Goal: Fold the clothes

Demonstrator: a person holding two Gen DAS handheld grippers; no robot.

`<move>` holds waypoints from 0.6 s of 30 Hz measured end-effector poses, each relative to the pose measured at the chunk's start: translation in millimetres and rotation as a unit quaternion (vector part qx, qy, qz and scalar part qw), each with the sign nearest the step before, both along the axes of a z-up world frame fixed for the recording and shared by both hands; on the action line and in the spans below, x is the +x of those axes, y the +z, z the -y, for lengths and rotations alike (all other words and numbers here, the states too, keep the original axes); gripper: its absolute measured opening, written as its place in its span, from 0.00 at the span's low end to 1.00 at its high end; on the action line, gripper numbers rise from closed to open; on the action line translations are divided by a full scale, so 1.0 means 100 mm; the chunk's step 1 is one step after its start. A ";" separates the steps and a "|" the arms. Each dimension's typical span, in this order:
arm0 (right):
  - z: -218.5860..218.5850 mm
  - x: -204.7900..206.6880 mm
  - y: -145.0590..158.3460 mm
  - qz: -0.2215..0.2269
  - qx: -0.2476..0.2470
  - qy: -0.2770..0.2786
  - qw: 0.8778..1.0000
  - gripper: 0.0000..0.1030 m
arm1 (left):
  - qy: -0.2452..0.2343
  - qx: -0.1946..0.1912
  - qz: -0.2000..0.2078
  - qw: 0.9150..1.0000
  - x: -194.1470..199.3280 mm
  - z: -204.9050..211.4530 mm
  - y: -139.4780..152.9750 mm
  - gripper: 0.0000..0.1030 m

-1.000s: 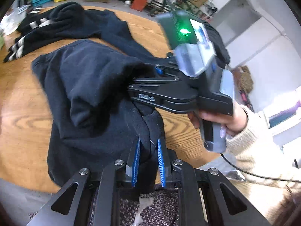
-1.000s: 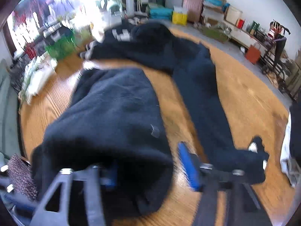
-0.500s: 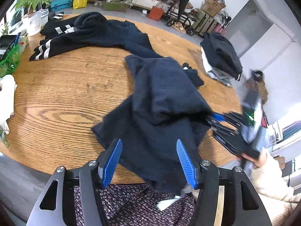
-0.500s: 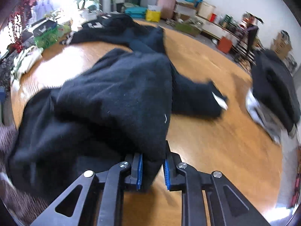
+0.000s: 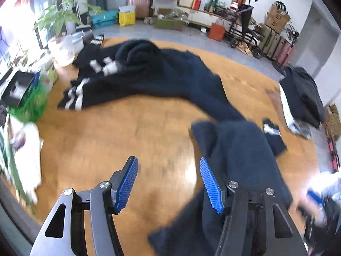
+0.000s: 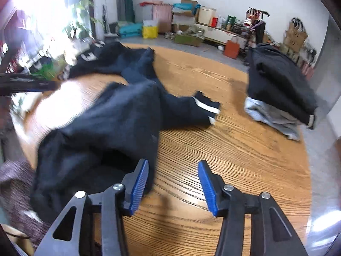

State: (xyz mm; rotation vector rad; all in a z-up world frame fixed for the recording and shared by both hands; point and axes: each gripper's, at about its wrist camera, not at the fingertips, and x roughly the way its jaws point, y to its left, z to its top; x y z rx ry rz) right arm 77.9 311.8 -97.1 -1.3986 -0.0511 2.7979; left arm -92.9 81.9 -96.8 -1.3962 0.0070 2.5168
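A dark navy garment (image 5: 240, 162) lies bunched on the round wooden table (image 5: 127, 140), stretching back toward a far black pile with white stripes (image 5: 102, 70). It also shows in the right wrist view (image 6: 110, 128), with a white-striped cuff (image 6: 205, 108). My left gripper (image 5: 169, 181) is open and empty above bare wood, the garment beside its right finger. My right gripper (image 6: 172, 186) is open and empty, its left finger at the garment's near edge.
A stack of folded black and grey clothes (image 6: 279, 91) sits at the table's far right, also in the left wrist view (image 5: 300, 104). A green basket (image 5: 27, 100) and white cloth (image 5: 25, 155) lie at the left edge. Boxes and bags line the far wall.
Both grippers have let go of the garment and stand open. The garment has dropped onto the table. My left gripper has swung left over bare wood.
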 end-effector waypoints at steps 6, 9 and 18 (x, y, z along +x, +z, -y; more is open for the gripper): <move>0.19 -0.32 -0.07 0.017 -0.052 0.038 0.998 0.57 | -0.002 -0.041 -0.025 0.999 -0.56 -0.30 -0.13 0.60; 0.16 -0.50 -0.05 0.024 -0.086 0.038 0.995 0.57 | 0.005 -0.032 0.010 0.999 -0.86 -0.27 -0.30 0.59; 0.22 -1.14 0.16 0.020 -0.085 0.054 0.995 0.57 | 0.041 -0.045 0.037 0.997 -1.28 0.16 -0.42 0.58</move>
